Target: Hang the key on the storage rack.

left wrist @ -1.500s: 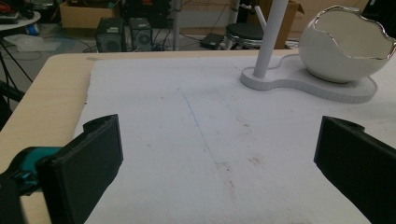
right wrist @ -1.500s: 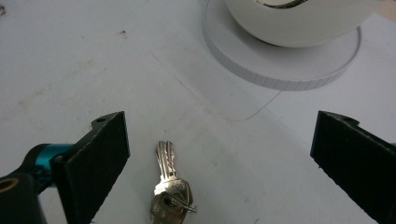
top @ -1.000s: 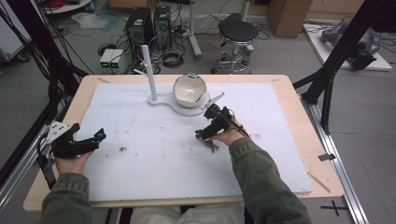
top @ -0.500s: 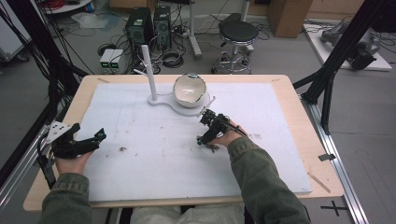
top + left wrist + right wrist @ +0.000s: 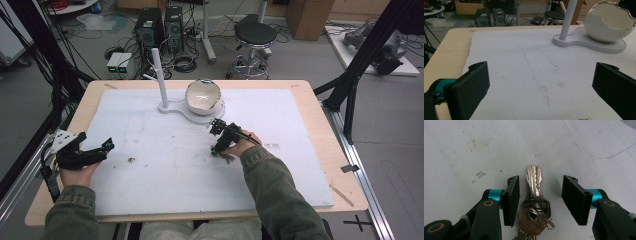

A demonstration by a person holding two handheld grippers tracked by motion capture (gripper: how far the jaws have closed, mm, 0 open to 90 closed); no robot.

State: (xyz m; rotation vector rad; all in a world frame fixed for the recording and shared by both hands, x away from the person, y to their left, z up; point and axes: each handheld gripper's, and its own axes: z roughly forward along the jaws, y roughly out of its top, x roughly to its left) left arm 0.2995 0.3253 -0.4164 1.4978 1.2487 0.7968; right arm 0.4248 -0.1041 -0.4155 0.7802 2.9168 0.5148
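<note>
A bunch of silver and brass keys (image 5: 535, 195) lies flat on the white mat (image 5: 165, 165). My right gripper (image 5: 541, 180) is open and lowered over the keys, one jaw on each side of the key blades without touching them. In the high view the right gripper (image 5: 217, 136) sits just in front of the white stand. My left gripper (image 5: 95, 142) rests at the mat's left edge, jaws wide open (image 5: 540, 82) with nothing between them.
A white egg-shaped bowl (image 5: 203, 95) with a jagged silvery rim (image 5: 610, 25) stands on a flat white base (image 5: 185, 110) beside a white post (image 5: 160, 80). The mat has dark smudges (image 5: 131, 160). Wooden table edge (image 5: 80, 105) frames the mat.
The right gripper has moved toward the person and a little left, coming down so its open jaws straddle the keys. The left gripper has stayed put.
</note>
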